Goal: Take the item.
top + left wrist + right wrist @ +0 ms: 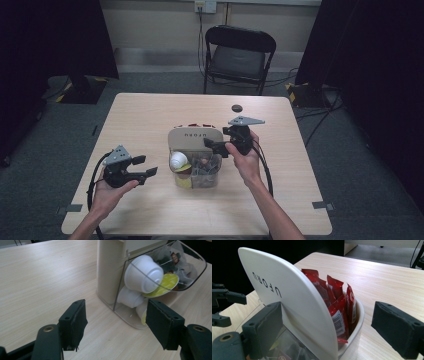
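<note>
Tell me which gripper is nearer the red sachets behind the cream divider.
Right. The right gripper hovers over the organizer, beside the red sachets; the left gripper stays off to the organizer's other side, over bare table.

The table [150, 120] is finished in pale, light-wood grain with fine streaks. A cream organiser [195, 139] with a clear plastic front bin [175, 267] is noted near the table's centre; dark lettering is printed on its curved divider [287, 305]. Red sachets [337, 305] with white printed labels are observed behind the divider. White capsules [142, 272] with yellow-green foil lids [166, 285] are seen in the clear bin. Both the left gripper [145, 167] and the right gripper [212, 146] are black, each topped by a grey plate. A small dark disc [237, 108] is recorded toward the table's far edge.
</note>
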`<action>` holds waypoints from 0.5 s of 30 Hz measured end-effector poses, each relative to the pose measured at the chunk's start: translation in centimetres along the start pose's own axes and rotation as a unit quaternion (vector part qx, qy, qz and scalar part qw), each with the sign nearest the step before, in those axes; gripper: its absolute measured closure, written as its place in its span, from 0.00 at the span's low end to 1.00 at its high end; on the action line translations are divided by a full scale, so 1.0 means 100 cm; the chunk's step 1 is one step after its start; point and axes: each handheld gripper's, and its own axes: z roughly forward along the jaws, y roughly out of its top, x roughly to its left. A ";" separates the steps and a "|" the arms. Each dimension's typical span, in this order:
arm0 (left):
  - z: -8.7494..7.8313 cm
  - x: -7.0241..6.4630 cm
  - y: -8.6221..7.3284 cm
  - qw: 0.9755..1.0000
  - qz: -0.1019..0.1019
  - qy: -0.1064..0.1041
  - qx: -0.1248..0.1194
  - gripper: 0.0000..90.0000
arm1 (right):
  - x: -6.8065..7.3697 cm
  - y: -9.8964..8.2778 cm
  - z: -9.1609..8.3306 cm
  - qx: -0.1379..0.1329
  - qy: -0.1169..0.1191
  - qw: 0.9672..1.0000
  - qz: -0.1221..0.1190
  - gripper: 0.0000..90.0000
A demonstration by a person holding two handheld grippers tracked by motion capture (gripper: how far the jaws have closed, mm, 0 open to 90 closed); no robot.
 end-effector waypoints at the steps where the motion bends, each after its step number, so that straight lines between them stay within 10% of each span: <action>1: 0.000 -0.001 0.001 1.000 -0.001 -0.003 -0.001 0.37 | 0.000 0.000 0.000 0.000 0.000 1.000 0.000 0.10; 15: 0.002 -0.012 0.025 0.999 0.012 -0.029 -0.023 0.40 | 0.000 0.000 0.000 0.000 0.001 1.000 0.001 0.10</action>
